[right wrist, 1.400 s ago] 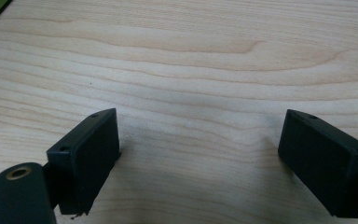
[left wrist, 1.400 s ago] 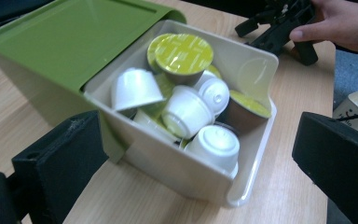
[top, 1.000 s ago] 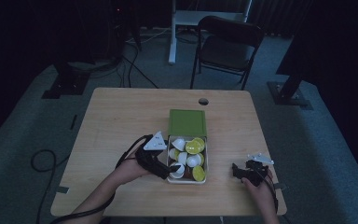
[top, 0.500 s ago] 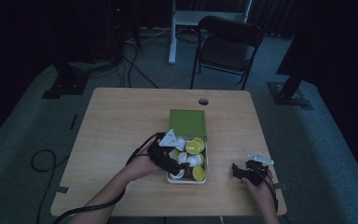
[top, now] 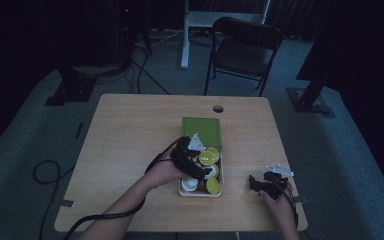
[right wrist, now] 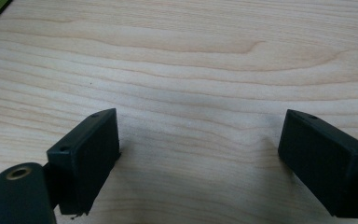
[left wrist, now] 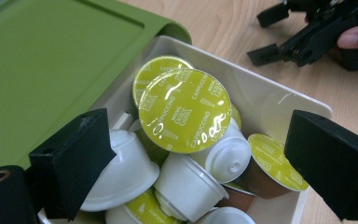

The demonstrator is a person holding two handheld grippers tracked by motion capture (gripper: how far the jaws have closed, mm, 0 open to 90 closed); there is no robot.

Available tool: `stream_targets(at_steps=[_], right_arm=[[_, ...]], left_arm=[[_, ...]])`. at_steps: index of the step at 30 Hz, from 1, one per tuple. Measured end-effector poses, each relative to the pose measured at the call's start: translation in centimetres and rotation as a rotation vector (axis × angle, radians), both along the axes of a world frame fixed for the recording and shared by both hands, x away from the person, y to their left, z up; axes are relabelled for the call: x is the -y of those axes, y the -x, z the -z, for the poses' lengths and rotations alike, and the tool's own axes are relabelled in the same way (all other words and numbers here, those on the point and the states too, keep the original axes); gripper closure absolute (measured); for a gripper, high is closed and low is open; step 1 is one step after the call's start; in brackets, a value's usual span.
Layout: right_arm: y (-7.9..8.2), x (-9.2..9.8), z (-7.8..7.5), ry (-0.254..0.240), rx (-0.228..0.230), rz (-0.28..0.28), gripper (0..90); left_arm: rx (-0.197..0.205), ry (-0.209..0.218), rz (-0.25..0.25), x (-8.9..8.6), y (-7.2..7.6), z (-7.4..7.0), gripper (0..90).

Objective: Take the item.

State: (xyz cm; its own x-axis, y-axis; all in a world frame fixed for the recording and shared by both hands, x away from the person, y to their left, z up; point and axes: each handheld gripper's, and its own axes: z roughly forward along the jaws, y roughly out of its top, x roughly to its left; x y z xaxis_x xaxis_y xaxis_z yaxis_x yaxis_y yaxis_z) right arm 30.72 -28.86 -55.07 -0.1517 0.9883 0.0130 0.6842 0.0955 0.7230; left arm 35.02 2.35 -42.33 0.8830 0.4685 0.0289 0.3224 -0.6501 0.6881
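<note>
A white plastic box (top: 219, 192) full of little coffee cups sits in the middle of the pale wooden table (top: 125, 145). Its long side runs away from the person, and its flat green lid (top: 201, 131) lies at the far end. The left gripper (left wrist: 200, 163) hangs over the box with its jaws wide apart. Between them, one cup with a round yellow-green foil top (left wrist: 184, 110) lies on the pile, foil up. The right gripper (top: 261, 184) rests on bare table to the right, jaws also wide.

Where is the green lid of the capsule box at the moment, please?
In the high view the green lid lies flat on the table, at the far end of the white box, just beyond the left gripper.
</note>
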Motion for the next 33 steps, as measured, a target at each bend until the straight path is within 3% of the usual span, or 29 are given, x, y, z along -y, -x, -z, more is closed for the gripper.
stream_targets(at_steps=[1, 2, 4, 5, 17, 25, 33], right_arm=[[0.0, 0.0, 0.0, 0.0, 0.0, 0.0, 11.9], [0.0, 0.0, 0.0, 0.0, 0.0, 0.0, 11.9], [0.0, 0.0, 0.0, 0.0, 0.0, 0.0, 11.9], [0.0, 0.0, 0.0, 0.0, 0.0, -0.001, 11.9], [0.0, 0.0, 0.0, 0.0, 0.0, -0.001, 11.9], [0.0, 0.0, 0.0, 0.0, 0.0, -0.001, 11.9], [0.0, 0.0, 0.0, 0.001, 0.0, -0.001, 11.9]], left_arm=[[-0.021, -0.006, -0.001, 0.4, -0.3, 0.1, 14.0], [-0.021, -0.006, -0.001, 0.4, -0.3, 0.1, 14.5], [0.0, -0.056, -0.015, 0.9, -0.4, 0.6, 14.6], [-0.005, -0.059, -0.007, 1.0, -0.4, 0.7, 14.7], [-0.041, -0.063, -0.024, 1.9, -1.2, 1.0, 24.7], [-0.029, -0.081, -0.037, 2.2, -1.3, 1.5, 37.2], [-0.021, -0.062, -0.037, 1.9, -1.2, 1.4, 38.1]])
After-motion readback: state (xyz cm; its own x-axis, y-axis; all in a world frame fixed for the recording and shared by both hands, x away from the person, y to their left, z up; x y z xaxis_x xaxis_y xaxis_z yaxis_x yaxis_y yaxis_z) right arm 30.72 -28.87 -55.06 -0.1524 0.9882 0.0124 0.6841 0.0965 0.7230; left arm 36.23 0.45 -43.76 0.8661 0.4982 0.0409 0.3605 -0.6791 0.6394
